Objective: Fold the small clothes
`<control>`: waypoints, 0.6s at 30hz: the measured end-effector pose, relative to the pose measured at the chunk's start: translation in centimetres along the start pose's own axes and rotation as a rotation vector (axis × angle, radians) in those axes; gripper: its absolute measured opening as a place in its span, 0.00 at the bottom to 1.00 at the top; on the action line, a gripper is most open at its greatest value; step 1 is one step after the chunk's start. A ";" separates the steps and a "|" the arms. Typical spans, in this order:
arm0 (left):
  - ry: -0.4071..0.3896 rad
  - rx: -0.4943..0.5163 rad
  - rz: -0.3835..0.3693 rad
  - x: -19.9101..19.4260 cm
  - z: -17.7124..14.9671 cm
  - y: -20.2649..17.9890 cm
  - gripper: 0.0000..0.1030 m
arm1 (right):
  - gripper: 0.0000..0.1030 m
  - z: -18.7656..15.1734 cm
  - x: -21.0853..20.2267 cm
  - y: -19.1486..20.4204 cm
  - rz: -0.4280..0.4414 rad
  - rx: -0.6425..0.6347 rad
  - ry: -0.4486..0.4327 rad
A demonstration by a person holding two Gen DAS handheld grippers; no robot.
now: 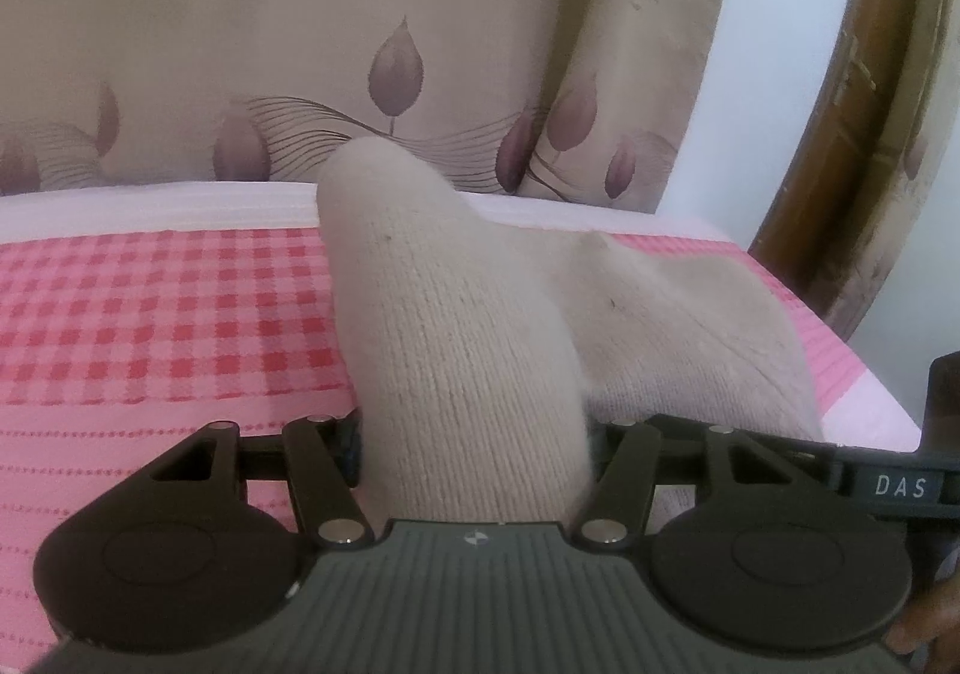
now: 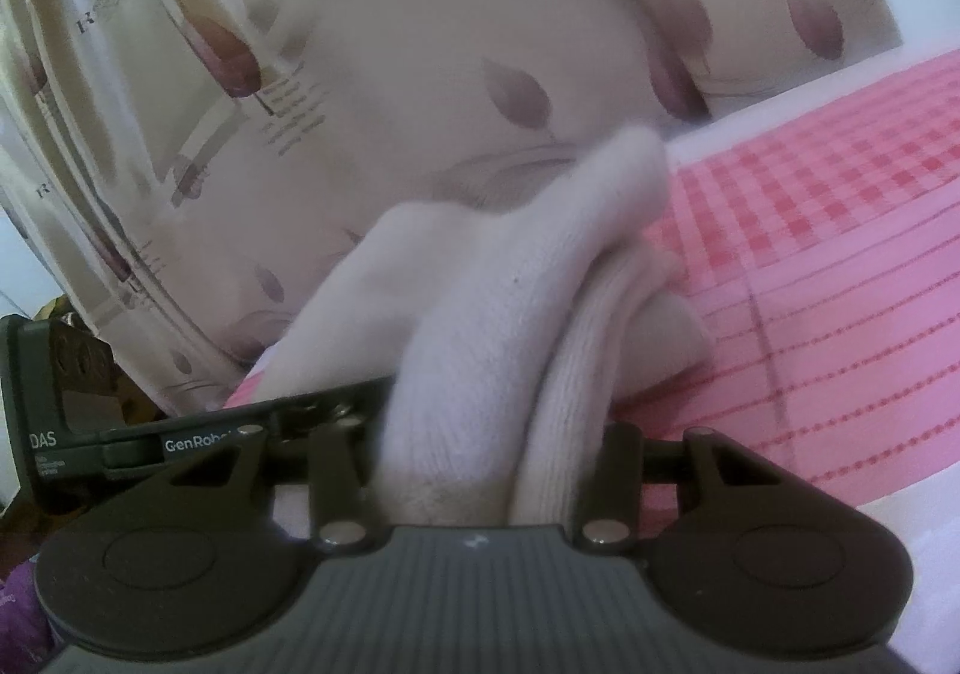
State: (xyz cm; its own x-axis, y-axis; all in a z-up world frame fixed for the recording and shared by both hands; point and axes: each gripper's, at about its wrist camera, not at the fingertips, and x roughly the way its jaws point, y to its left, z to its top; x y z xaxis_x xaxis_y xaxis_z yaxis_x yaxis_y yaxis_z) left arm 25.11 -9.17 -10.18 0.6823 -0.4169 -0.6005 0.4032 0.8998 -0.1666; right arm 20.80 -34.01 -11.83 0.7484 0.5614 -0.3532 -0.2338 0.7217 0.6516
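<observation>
Left wrist view: the left gripper (image 1: 474, 434) pinches a cream knitted sock (image 1: 456, 326) between its jaws; the fingertips themselves are buried in the knit and cannot be seen. One fold of the sock stands up from the grip, and the rest trails right onto the pink checked bedcover (image 1: 162, 302). A second black device marked "DAS" (image 1: 900, 485) is cut off at the right edge. Behind hangs a beige leaf-print curtain (image 1: 336, 44).

Right wrist view: the right gripper (image 2: 480, 446) likewise clamps the sock, here bunched into two thick layers that hide its fingers. The picture is motion-blurred, so the knit edges are hard to make out. The sock sits raised above the bedcover, near its curtain-side edge.
</observation>
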 end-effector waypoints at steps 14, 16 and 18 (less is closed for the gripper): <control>-0.015 -0.020 0.034 -3.4 -0.8 1.6 0.57 | 0.44 -1.6 0.2 3.0 0.035 0.005 0.015; -0.018 -0.021 0.036 -4.0 -0.9 1.8 0.57 | 0.44 -1.8 0.1 3.5 0.039 0.003 0.017; -0.022 -0.023 0.039 -4.6 -1.1 2.0 0.57 | 0.44 -1.9 0.1 3.9 0.043 0.000 0.019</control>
State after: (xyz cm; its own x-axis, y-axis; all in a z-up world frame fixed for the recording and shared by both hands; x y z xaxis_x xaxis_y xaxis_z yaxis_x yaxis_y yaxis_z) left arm 22.10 -5.34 -8.58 0.7106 -0.3839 -0.5897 0.3620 0.9181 -0.1615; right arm 18.74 -30.33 -10.59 0.7258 0.5995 -0.3373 -0.2657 0.6966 0.6664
